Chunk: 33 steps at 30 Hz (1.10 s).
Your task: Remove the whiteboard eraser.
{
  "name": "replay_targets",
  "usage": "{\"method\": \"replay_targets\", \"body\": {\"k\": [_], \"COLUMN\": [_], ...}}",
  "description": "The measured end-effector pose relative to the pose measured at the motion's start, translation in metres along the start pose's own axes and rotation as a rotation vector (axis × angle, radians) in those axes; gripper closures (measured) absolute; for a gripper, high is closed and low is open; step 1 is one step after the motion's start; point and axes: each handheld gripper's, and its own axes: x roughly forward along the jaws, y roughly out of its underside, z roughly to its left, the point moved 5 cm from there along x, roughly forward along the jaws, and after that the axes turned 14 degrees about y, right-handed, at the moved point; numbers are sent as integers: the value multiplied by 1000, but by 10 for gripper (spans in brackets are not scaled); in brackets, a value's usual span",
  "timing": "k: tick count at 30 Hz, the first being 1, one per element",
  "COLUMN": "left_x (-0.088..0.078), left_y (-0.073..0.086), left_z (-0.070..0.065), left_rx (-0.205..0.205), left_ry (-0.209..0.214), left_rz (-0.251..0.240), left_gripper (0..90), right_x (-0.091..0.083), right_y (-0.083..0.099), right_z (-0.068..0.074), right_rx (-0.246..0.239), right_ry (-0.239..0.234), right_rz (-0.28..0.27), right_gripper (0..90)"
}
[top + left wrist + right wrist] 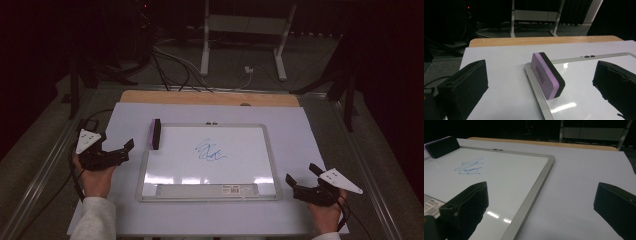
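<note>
The left gripper (pixel 114 150) rests on the white sheet (pixel 125 120) that covers the table, held in a hand (pixel 97 177) in a pale sleeve, its two black jaws spread wide with nothing between them. Just ahead of it and a little to its right stands the whiteboard eraser (pixel 547 75), a purple block with a black felt face, set on its long edge at the left rim of the whiteboard (pixel 270 150). Seen along this gripper, the eraser's long axis runs away from the jaws, near end toward the person, far end toward the wooden table edge (pixel 210 98); its purple side faces the gripper and its black side faces the board. This is plainly the nearer gripper to it, and I judge a short reach forward would bring the open jaws astride the block across its thin width.

Farther right, near the middle of the board, sits a small blue scribble (pixel 211 151), well apart from the eraser. A labelled strip (pixel 207 190) lies along the board's near rim.

The right gripper (pixel 305 180) sits off the board's near right corner, jaws likewise parted and empty; from it the scribble lies ahead and to the left, the eraser beyond that at the far corner
</note>
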Motion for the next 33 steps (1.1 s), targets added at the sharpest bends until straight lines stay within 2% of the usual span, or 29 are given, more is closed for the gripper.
{"method": "replay_targets", "body": {"k": [6,12,17,20,25,28,29,30,32,33], "left_x": [13,26,35,45,54,61,65,65,73,73], "left_y": [-3,-1,0,-2,-2,0,2,2,4,4], "left_z": [3,10,12,11,10,10,9,9,8,8], "left_rx": [8,-27,-28,-20,-11,-17,-21,-21,-21,-21], "left_ry": [-2,-9,-17,-16,-37,-37,-24,-24,-22,-22], "left_rz": [21,16,34,62,100,124,151,151,188,188], "left_gripper": [7,7,7,12,13,13,12,12,12,12], "right_x": [0,0,0,0,1,1,1,1,1,1], "right_y": [1,1,0,0,1,1,1,1,1,1], "right_z": [-2,-2,-1,-1,-2,-2,-2,-2,-2,-2], "right_rx": [8,10,6,7,6,7,8,9,6,7], "right_ry": [2,2,-2,-1,6,8,7,7,6,5], "right_rz": [12,7,3,3,13,13,12,12,12,12], "right_gripper": [0,0,0,0,0,0,0,0,0,0]}}
